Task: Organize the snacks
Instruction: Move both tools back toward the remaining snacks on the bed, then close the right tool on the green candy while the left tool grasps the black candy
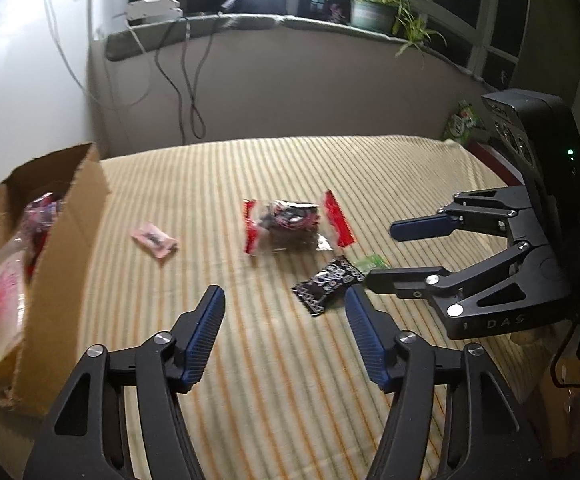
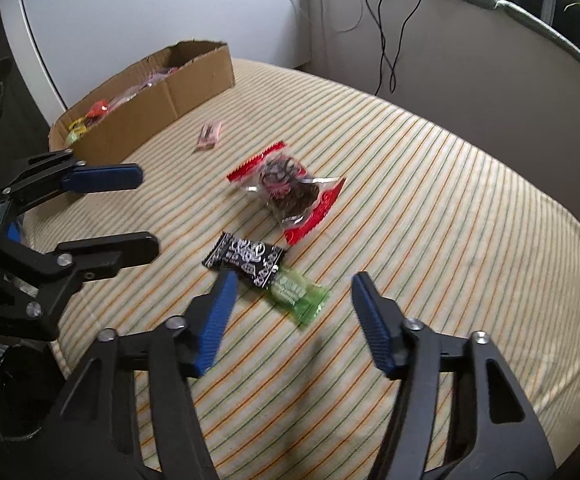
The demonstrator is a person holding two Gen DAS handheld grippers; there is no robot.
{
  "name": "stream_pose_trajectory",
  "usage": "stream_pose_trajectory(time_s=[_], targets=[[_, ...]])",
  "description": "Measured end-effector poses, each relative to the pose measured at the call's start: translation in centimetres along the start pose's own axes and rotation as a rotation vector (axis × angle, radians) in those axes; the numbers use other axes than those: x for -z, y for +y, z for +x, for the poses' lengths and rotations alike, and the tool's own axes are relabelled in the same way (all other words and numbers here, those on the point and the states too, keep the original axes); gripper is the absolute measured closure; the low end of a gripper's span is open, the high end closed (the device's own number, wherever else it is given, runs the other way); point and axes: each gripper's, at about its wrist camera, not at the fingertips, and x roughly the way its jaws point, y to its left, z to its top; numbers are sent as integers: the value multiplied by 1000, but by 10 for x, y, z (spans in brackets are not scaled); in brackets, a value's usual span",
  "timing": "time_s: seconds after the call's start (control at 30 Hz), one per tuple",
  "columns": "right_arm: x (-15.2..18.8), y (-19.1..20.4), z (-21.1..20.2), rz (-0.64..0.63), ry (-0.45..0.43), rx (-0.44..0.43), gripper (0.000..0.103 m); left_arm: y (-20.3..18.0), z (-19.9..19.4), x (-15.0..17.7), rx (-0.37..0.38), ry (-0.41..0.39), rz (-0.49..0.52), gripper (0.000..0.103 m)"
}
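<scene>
Loose snacks lie on the striped table (image 1: 282,380): a pink packet (image 1: 155,239) (image 2: 209,135), a red-edged clear packet (image 1: 296,225) (image 2: 288,190), a black packet (image 1: 328,283) (image 2: 246,259) and a green packet (image 1: 372,263) (image 2: 300,294) touching it. A cardboard box (image 1: 64,264) (image 2: 158,98) at the left holds several snacks. My left gripper (image 1: 284,302) (image 2: 146,204) is open and empty, just short of the black packet. My right gripper (image 2: 294,284) (image 1: 382,254) is open and empty, right above the green packet.
The table (image 2: 430,200) stands against a grey wall with dangling cables (image 1: 188,92). A windowsill above carries a potted plant (image 1: 374,8). A white cabinet (image 2: 130,20) stands behind the box. A green bag (image 1: 464,120) sits off the table's far right corner.
</scene>
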Motion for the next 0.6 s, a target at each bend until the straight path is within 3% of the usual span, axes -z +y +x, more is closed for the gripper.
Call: stream_pose_trajectory(time_s=[0.17,0.6], targets=[[4,-1,9,-18,27,-6,54,-9,14,-3,26,38,38,49],[3,-5,19,-37,35,-10,55,-12,37,-9,46,99,71,56]])
